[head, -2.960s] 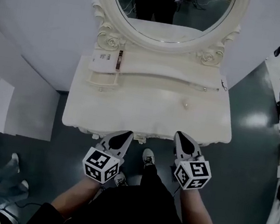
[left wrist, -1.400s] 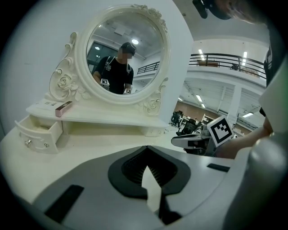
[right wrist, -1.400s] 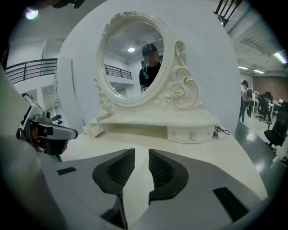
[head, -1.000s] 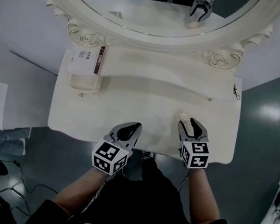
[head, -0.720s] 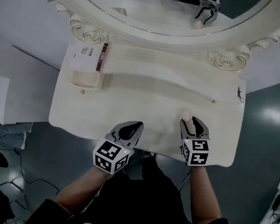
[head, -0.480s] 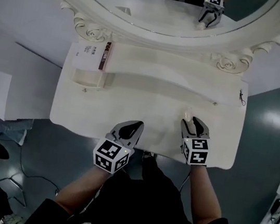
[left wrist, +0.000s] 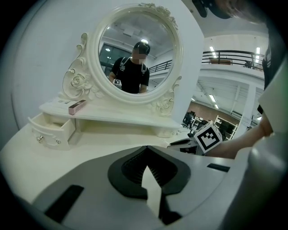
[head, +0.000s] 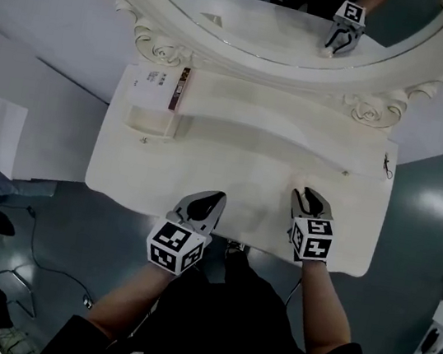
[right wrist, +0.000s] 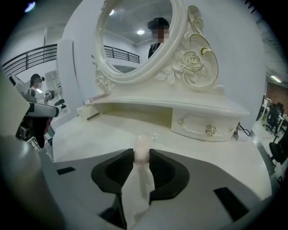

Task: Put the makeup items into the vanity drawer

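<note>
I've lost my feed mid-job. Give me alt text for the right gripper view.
The right gripper, its jaws having just been closing, pinches a small pale pink makeup item on the white vanity top. Behind it are a closed drawer with a shiny knob and the round mirror in its ornate frame.

1. A white vanity table (head: 230,177) has a raised shelf (head: 296,124) along its far side.
2. Far left on the shelf lie a white box (head: 154,86) and a pinkish stick (head: 180,89), side by side.
3. Near right on the tabletop stands a pale pink item (head: 297,182).
</note>
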`<state>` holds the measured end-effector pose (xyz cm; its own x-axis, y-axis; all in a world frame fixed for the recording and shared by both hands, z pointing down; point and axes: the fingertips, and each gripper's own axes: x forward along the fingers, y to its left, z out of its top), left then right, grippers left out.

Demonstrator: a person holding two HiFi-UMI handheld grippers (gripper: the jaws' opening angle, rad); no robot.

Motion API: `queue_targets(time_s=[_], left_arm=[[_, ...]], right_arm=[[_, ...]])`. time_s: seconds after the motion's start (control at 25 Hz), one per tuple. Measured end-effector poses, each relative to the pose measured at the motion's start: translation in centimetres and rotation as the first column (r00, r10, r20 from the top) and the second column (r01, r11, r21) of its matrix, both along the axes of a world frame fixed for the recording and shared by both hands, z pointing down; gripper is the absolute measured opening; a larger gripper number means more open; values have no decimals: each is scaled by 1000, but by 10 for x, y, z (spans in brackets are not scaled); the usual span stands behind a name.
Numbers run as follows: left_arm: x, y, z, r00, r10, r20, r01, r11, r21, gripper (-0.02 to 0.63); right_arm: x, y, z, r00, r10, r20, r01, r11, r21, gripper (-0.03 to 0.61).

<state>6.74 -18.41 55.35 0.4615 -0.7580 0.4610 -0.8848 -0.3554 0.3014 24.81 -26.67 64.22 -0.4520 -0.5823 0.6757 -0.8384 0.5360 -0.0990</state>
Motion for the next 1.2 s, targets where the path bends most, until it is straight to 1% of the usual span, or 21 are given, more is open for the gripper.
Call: queue_targets(time_s=[0.12, 0.28, 0.44, 0.56, 0.72, 0.92, 1.04, 1.2], left_arm=[[-7, 0, -3, 1000, -24, 0, 24, 1000, 8, 8], [-18, 0, -11, 998, -60, 3, 60, 998, 24, 8], [-29, 3, -19, 995, -104, 2, 104, 994, 42, 8], [-44, 8, -27, 989, -149, 8, 148, 987, 57, 8], [-69, 17, -37, 976, -218, 20, 216, 973, 76, 8], [-98, 31, -49, 955, -297, 27, 292, 951, 103, 8], [-120, 37, -55, 942, -334, 28, 328, 937, 121, 8], [-148, 40, -57, 931, -365, 17, 360, 924, 129, 8]], right_arm=[[-7, 0, -7, 1000, -9, 13, 9, 1000, 7, 127], [-28, -1, -26, 998, -56, 40, 55, 998, 34, 123], [-57, 0, -48, 989, -133, 69, 128, 989, 73, 121], [-92, 5, -66, 973, -212, 97, 201, 974, 106, 121], [-142, 15, -88, 937, -325, 127, 306, 940, 149, 121], [-199, 31, -111, 877, -466, 120, 439, 877, 197, 121], [-234, 39, -122, 844, -524, 114, 493, 842, 220, 121], [-273, 45, -133, 817, -567, 102, 533, 811, 241, 121]])
